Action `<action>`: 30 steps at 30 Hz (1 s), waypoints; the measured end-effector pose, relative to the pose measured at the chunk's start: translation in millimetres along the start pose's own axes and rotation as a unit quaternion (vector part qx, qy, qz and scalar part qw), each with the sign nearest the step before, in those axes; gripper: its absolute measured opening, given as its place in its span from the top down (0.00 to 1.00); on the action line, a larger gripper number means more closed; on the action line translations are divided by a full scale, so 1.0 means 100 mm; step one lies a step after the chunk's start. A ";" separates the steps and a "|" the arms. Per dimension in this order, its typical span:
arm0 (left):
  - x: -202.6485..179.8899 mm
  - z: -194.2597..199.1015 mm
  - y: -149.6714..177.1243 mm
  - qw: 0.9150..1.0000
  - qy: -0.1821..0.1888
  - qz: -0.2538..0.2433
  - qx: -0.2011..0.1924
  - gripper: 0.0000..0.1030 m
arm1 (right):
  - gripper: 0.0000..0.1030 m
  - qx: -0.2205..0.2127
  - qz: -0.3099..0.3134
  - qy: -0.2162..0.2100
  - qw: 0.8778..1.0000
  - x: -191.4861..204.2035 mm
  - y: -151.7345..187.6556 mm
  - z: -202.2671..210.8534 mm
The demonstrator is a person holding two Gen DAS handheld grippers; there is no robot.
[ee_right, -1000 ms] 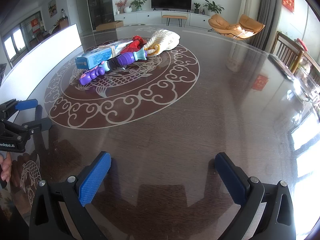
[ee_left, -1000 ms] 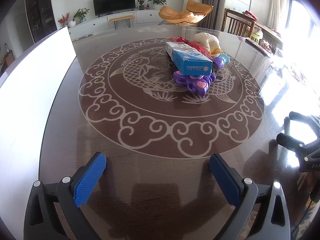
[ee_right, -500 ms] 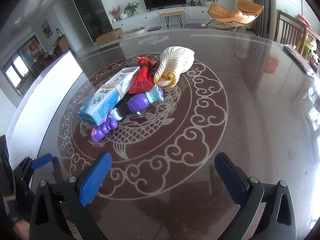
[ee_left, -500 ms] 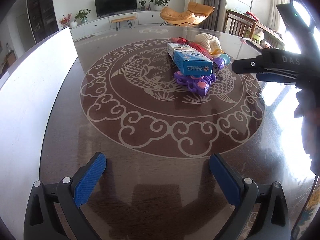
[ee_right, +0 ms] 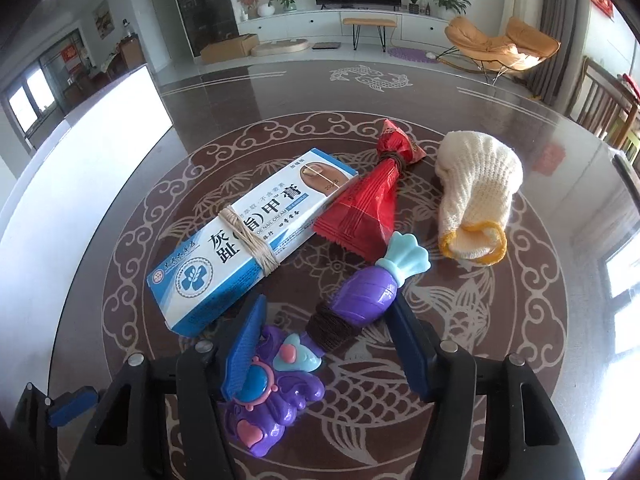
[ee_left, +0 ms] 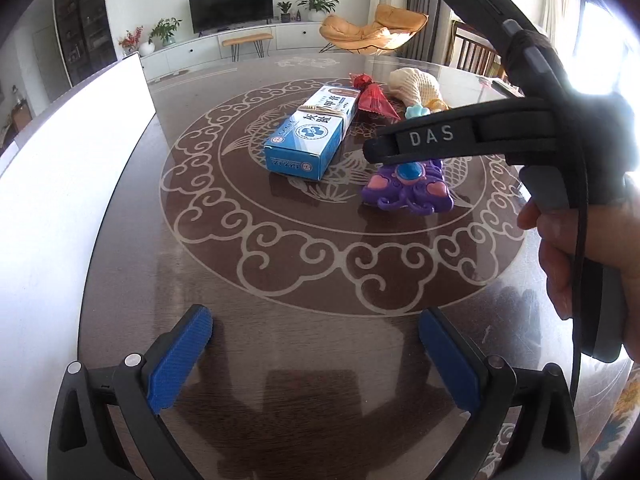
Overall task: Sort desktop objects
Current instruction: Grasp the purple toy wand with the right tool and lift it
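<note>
A pile lies at the table's centre: a blue-and-white cream box tied with string, a red foil packet, a cream knitted glove and a purple toy wand. My right gripper is open, its blue pads straddling the wand's wrapped middle, not closed on it. In the left wrist view the right gripper's black body hangs over the wand, beside the box. My left gripper is open and empty over bare table, well short of the pile.
A white board stands along the table's left edge. The dark table has a pale fish-and-cloud pattern. Wooden chairs stand at the right. A hand holds the right gripper.
The right gripper has moved forward across the table to the pile and now straddles the purple wand. The left gripper has shifted slightly and stays open.
</note>
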State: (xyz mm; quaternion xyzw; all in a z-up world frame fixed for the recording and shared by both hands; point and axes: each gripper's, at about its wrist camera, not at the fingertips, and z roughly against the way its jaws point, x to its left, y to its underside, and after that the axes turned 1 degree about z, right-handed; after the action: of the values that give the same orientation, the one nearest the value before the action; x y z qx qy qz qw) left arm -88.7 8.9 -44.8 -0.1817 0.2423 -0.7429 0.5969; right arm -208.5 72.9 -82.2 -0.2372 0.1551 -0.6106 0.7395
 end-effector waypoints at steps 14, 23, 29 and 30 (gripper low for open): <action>-0.02 0.01 0.01 1.000 -0.003 0.000 0.000 0.00 | 0.09 0.004 0.040 -0.018 0.999 -0.65 1.00 0.63; -0.03 0.02 0.01 1.000 -0.002 0.001 -0.001 0.00 | 0.09 -0.008 -0.008 -0.025 1.000 -0.35 1.39 0.88; -0.01 0.02 -0.01 1.000 0.002 0.006 -0.003 0.00 | 0.08 -0.006 0.060 0.014 0.998 -0.47 1.55 0.92; -0.01 0.01 -0.02 1.000 0.002 0.006 -0.004 0.00 | 0.08 -0.005 0.057 0.020 0.998 -0.55 1.57 0.93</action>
State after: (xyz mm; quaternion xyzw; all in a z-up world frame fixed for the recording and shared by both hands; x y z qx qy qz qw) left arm -89.1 10.2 -43.0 -0.1807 0.2473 -0.7387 0.6004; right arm -41.1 163.7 -91.8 -0.2193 0.1856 -0.5713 0.7688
